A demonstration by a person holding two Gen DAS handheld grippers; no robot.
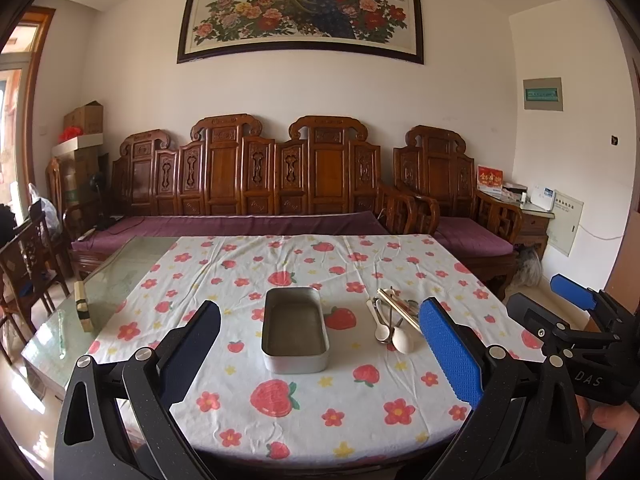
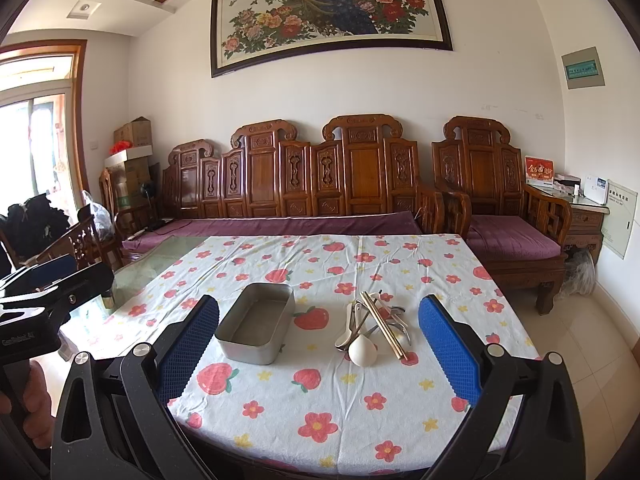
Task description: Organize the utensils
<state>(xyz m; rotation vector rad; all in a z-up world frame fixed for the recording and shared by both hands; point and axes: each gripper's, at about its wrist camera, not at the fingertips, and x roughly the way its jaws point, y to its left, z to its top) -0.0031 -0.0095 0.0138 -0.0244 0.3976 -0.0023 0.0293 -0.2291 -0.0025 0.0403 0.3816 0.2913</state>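
An empty metal rectangular tray [image 1: 295, 330] [image 2: 256, 329] sits mid-table on the flowered tablecloth. To its right lies a pile of utensils [image 1: 394, 320] [image 2: 374, 326]: white ceramic spoons [image 2: 362, 350], metal spoons and a pair of wooden chopsticks [image 2: 384, 326] laid across them. My left gripper [image 1: 320, 346] is open and empty, held above the table's near edge facing the tray. My right gripper [image 2: 318, 346] is open and empty, facing the gap between tray and utensils. The right gripper also shows at the right edge of the left wrist view [image 1: 576, 320].
The flowered cloth [image 1: 320, 400] covers most of a glass-topped table; bare glass [image 1: 100, 300] shows at the left with a small wooden block [image 1: 83, 306] on it. A carved wooden sofa [image 1: 256, 184] stands behind the table, a chair [image 1: 28, 264] at the left.
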